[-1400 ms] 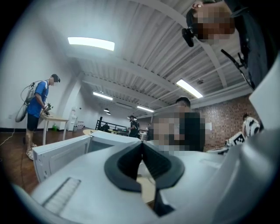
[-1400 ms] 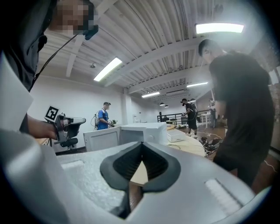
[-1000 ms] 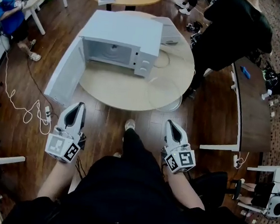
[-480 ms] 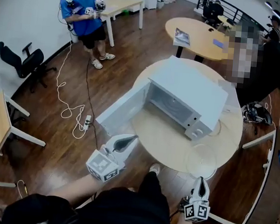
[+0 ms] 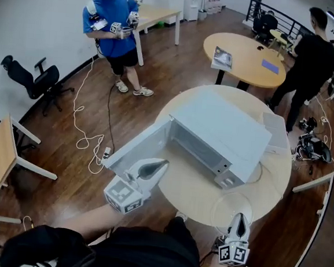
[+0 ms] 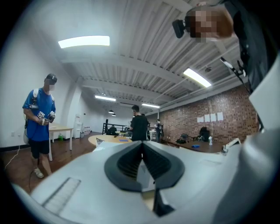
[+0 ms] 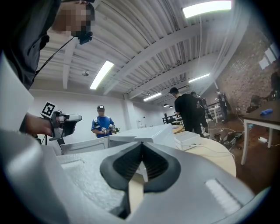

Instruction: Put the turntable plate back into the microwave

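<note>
Our left claw (image 5: pixel 154 168) and right claw (image 5: pixel 239 219) are closed, empty; we should open the right wide for the clear round glass plate (image 5: pixel 231 206) at twelve o'clock

From low over the floor, the left tongs (image 5: pixel 165 163) move up beside the microwave door (image 5: pixel 135 150) while the right tongs (image 5: pixel 239 215) draw near the turntable plate (image 5: pixel 229 200).

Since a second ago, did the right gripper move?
Yes. The right gripper has come forward toward the round table, its tip now at the glass turntable plate.
</note>
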The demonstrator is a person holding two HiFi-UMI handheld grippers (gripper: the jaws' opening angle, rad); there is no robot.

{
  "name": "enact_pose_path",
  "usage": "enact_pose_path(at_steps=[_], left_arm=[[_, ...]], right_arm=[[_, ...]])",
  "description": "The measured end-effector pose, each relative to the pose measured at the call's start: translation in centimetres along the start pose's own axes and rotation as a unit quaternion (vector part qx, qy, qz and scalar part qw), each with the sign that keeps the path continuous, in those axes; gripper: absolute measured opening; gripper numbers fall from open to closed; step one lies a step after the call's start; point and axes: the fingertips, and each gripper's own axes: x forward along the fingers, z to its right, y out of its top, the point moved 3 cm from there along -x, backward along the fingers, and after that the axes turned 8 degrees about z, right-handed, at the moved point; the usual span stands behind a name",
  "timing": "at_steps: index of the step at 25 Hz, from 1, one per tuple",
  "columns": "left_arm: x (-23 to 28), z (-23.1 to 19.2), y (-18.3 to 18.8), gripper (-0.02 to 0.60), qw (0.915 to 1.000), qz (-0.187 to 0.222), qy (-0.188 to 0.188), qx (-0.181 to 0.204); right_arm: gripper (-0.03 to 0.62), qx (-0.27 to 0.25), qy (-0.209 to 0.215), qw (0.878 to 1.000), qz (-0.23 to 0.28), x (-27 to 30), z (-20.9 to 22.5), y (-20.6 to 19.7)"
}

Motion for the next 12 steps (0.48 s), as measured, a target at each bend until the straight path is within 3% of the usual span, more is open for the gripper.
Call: enact_pose_path(at_steps=[12], left_arm=[[8.2, -2.8, 1.0, 0.003, 0.9998, -0.010, 0.017, 0.010]], right_arm=[[0.000, 0.019, -0.012, 0.999, -0.023, 5.1, 5.3, -0.2]])
